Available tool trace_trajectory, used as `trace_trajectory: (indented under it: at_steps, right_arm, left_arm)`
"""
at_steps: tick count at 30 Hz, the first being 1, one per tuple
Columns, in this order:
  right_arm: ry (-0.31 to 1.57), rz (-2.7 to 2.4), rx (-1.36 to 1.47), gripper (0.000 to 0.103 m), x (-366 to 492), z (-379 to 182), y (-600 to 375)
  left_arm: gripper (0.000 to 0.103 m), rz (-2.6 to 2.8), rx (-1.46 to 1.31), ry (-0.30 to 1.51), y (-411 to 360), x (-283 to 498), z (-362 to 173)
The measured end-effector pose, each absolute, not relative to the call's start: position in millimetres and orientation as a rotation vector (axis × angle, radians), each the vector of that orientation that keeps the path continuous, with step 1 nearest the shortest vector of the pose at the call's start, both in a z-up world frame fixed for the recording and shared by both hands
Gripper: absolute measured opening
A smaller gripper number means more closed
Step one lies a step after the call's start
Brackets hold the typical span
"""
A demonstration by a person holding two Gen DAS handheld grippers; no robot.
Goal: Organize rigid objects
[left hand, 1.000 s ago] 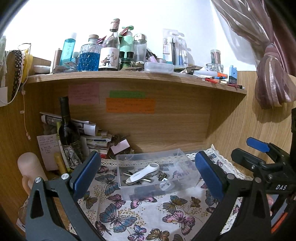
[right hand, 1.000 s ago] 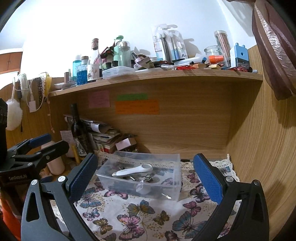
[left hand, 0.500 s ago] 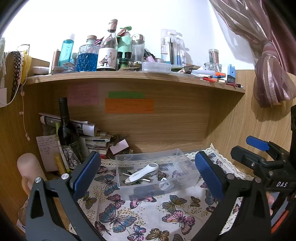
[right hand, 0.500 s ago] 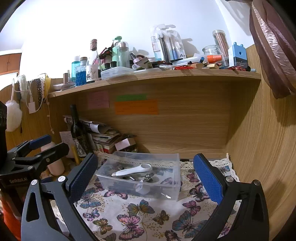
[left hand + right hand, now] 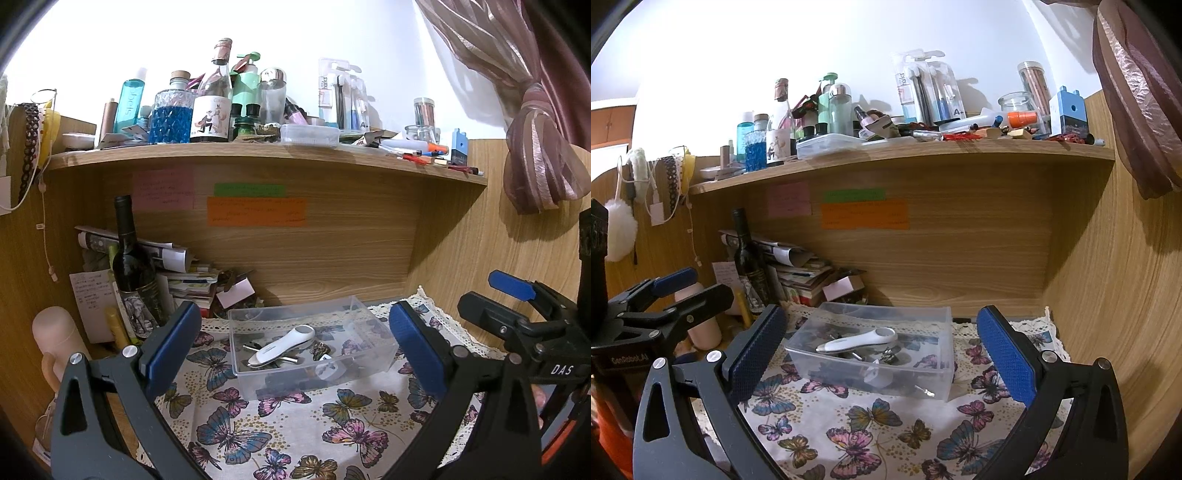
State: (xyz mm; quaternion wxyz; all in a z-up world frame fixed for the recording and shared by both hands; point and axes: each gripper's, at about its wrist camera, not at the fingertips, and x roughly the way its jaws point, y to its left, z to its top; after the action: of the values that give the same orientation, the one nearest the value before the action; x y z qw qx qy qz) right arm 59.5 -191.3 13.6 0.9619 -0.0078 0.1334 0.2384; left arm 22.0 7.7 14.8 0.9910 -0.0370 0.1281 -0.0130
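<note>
A clear plastic box (image 5: pixel 373 334) stands on the butterfly cloth (image 5: pixel 280 424) under the shelf. It also shows in the right wrist view (image 5: pixel 938 325). Inside lie a white handled tool (image 5: pixel 282 345) (image 5: pixel 858 339) and several small metal pieces. My left gripper (image 5: pixel 295 347) is open and empty, held back from the box and framing it. My right gripper (image 5: pixel 879 347) is open and empty, also in front of the box. The right gripper shows at the right edge of the left wrist view (image 5: pixel 517 321); the left gripper shows at the left edge of the right wrist view (image 5: pixel 661 306).
A dark wine bottle (image 5: pixel 131 266) and a stack of papers and books (image 5: pixel 184 277) stand at the back left. A pink bottle (image 5: pixel 55 336) is at the far left. The upper shelf (image 5: pixel 258 155) is crowded with bottles and stationery. A curtain (image 5: pixel 535 147) hangs at right.
Both views have drifted slightly; the box sits a touch lower and nearer centre. Both grippers stay open and nothing was taken hold of.
</note>
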Motion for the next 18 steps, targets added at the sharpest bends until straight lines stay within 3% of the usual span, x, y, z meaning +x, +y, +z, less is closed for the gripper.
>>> trace_trajectory:
  at_steps: [18]
  right_arm:
    - [0.270, 0.486, -0.015, 0.103, 60.6, 13.1, -192.3]
  left_arm:
    - [0.103, -0.029, -0.066, 0.260, 5.8, 25.1, 13.1]
